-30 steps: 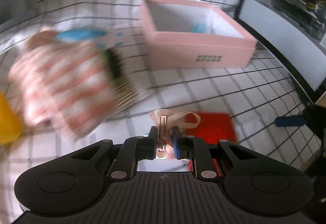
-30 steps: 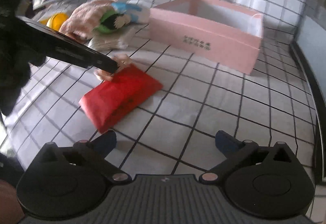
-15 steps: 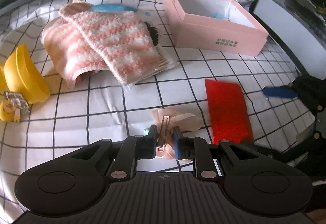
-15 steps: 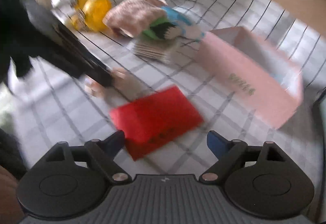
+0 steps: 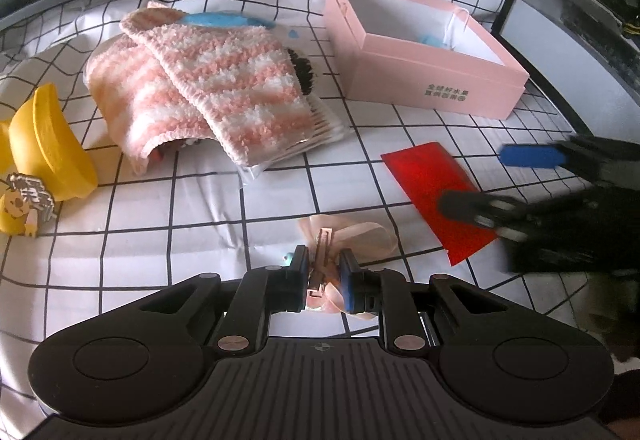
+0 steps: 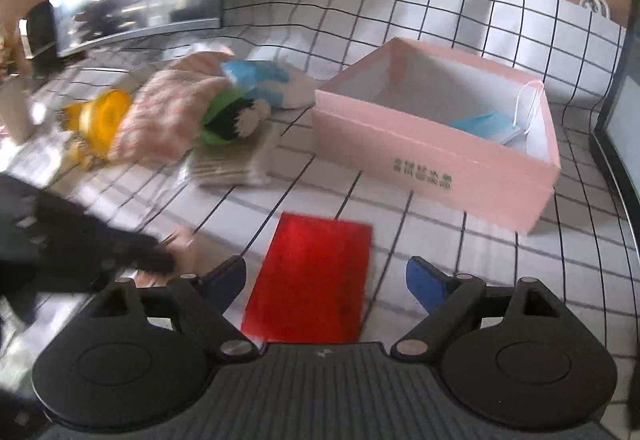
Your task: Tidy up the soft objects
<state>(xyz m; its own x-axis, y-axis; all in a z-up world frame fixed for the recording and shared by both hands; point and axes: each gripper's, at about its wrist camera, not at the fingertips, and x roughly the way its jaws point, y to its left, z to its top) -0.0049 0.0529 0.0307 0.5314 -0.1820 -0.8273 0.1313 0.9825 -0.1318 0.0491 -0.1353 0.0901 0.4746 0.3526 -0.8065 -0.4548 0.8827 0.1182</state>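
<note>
Left gripper (image 5: 323,267) clamped on pale pink ribbon hair clip (image 5: 344,240).
I see my right gripper (image 6: 326,274) spread wide over flat red packet (image 6: 310,280), not touching it.

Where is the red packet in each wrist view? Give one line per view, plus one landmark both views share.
Left wrist view: the red packet lies flat on the checked cloth, right of centre, its right end under the right gripper.
Right wrist view: the red packet lies bottom centre, between the open fingers.
Shared landmark: the pink box, beyond the packet in both.
</note>
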